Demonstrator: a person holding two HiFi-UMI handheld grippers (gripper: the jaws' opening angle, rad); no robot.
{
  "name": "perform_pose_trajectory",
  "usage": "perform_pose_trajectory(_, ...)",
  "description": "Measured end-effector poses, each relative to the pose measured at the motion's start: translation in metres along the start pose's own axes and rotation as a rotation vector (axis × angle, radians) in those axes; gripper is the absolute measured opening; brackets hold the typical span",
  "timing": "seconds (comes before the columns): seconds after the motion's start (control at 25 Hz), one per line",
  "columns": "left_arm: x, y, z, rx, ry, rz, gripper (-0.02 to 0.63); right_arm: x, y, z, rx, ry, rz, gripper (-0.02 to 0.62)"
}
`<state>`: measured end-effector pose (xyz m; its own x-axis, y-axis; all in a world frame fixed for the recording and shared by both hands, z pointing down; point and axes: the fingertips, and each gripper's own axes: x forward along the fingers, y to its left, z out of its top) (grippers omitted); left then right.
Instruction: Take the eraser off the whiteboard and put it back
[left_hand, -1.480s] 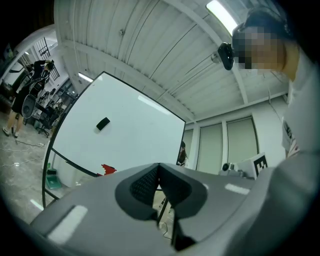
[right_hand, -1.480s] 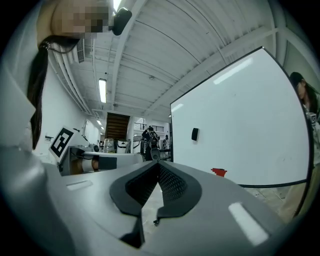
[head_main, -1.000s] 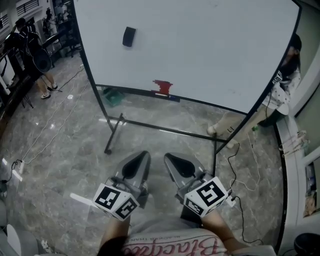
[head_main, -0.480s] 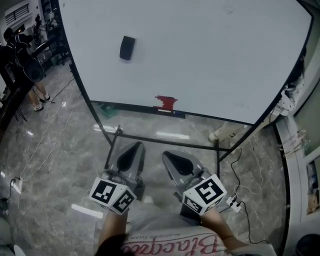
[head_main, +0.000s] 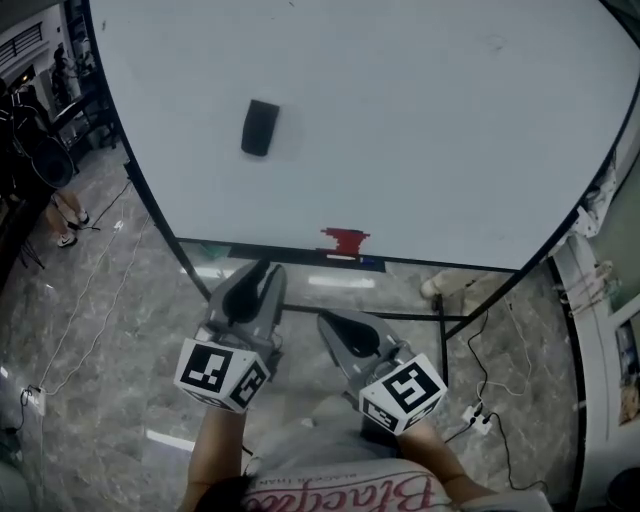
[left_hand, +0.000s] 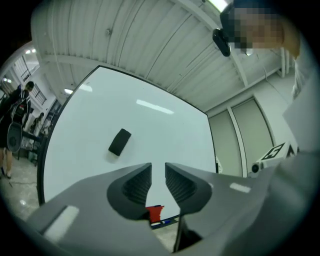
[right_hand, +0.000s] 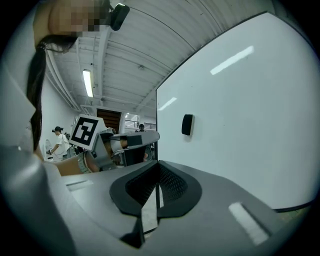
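A black eraser (head_main: 260, 127) clings to the upper left part of the whiteboard (head_main: 420, 120). It also shows in the left gripper view as the eraser (left_hand: 119, 142) and in the right gripper view as the eraser (right_hand: 187, 124). My left gripper (head_main: 252, 277) is held below the eraser, well short of the board. Its jaws are opening, a narrow gap shows in the left gripper (left_hand: 158, 172), and nothing is between them. My right gripper (head_main: 330, 325) hangs lower and to the right. In its own view the right gripper (right_hand: 158, 187) is shut and empty.
A red object (head_main: 345, 241) sits on the board's bottom tray beside a blue marker (head_main: 372, 263). The stand's black legs (head_main: 190, 270) reach over the marble floor. Cables and a power strip (head_main: 475, 415) lie at right. People stand at far left (head_main: 45, 160).
Both grippers have come closer to the whiteboard, which now fills more of the view. The left gripper has risen ahead of the right one.
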<state>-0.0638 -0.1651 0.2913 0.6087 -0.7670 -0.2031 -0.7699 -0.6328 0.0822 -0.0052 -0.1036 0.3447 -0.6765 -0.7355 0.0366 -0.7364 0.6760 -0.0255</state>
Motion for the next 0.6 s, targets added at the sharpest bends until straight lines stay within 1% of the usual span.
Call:
perform_pose_trajectory(0.16,0.038,0.032,0.017,0.133,-0.021,0.062,0.147,0.021,-0.019,-0.002,0.001,0.019,0.003,0.002)
perform_pose_trajectory(0.2,0.048,0.041,0.022,0.169,-0.031,0.086,0.159,0.027,-0.025,-0.002,0.003,0.019,0.003,0.002)
perform_pose_trajectory(0.28,0.068,0.054,0.031,0.253,-0.044,0.124,0.161,0.039,-0.037,-0.001,0.006,0.018,0.006,0.002)
perform_pose_trajectory(0.4,0.099,0.069,0.042,0.363,-0.035,0.157,0.204,0.057,-0.058,0.002,0.006,0.019,0.016,0.002)
perform_pose_trajectory(0.48,0.119,0.081,0.047,0.406,-0.016,0.180,0.228,0.069,-0.072,0.008,0.004,0.012,0.023,0.002)
perform_pose_trajectory(0.6,0.144,0.106,0.050,0.430,0.025,0.225,0.238,0.086,-0.090,0.018,-0.016,0.006,0.045,0.002)
